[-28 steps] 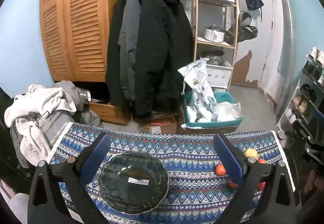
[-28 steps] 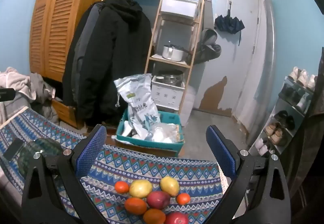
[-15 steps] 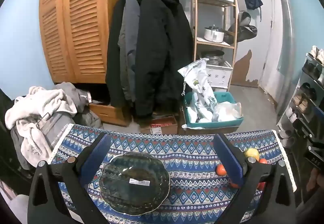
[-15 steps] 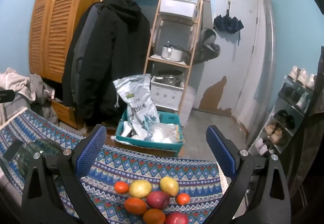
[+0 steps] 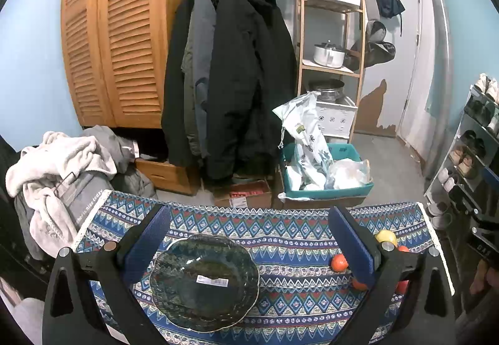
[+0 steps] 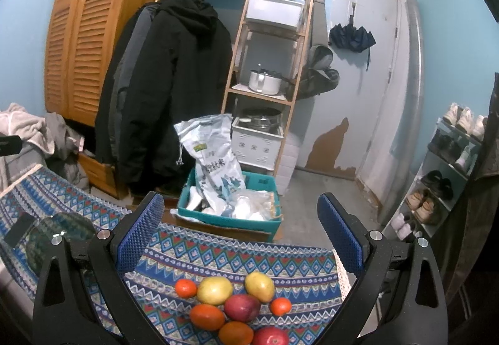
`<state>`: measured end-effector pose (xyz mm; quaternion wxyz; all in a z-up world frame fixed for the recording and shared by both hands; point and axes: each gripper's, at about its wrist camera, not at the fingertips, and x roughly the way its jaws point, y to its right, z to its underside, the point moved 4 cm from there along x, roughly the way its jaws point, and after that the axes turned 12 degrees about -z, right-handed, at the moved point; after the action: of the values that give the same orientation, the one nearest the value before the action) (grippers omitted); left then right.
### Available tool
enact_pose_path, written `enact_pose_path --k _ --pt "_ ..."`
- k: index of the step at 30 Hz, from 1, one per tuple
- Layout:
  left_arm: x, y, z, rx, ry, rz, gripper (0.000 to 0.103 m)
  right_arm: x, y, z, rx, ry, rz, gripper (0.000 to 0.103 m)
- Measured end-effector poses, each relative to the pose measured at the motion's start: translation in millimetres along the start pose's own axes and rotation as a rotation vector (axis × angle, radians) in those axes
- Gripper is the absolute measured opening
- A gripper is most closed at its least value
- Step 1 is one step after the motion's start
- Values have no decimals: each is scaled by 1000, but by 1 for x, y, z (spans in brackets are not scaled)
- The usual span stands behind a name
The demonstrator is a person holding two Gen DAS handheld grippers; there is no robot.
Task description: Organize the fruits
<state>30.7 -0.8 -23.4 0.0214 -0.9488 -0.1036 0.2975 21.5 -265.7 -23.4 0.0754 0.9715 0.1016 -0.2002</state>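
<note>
A dark green glass plate (image 5: 204,281) with a white sticker lies on the patterned blue cloth (image 5: 280,229), between the fingers of my open left gripper (image 5: 248,243). The same plate (image 6: 53,235) shows at the far left in the right wrist view. Several fruits cluster on the cloth (image 6: 218,254) under my open right gripper (image 6: 240,235): two yellow ones (image 6: 215,290), a dark red one (image 6: 242,307), small oranges (image 6: 186,288) and a red apple (image 6: 270,336). From the left wrist, a yellow fruit (image 5: 386,237) and an orange (image 5: 339,262) peek out past the right finger. Neither gripper holds anything.
Beyond the table's far edge sit a teal bin (image 5: 324,189) with bags, a cardboard box (image 5: 243,193), hanging black coats (image 5: 237,80) and a wooden shelf (image 5: 330,64). A heap of clothes (image 5: 59,167) lies left; a shoe rack (image 6: 449,170) stands right.
The left wrist view has drifted slightly, the plate sitting a touch further right between the fingers. The right gripper and the fruits have barely shifted.
</note>
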Motion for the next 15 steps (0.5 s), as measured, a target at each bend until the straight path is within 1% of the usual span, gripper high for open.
enact_pose_path --k 15 --pt "0 2 -1 -2 -1 2 102 0 -2 2 -2 -2 0 97"
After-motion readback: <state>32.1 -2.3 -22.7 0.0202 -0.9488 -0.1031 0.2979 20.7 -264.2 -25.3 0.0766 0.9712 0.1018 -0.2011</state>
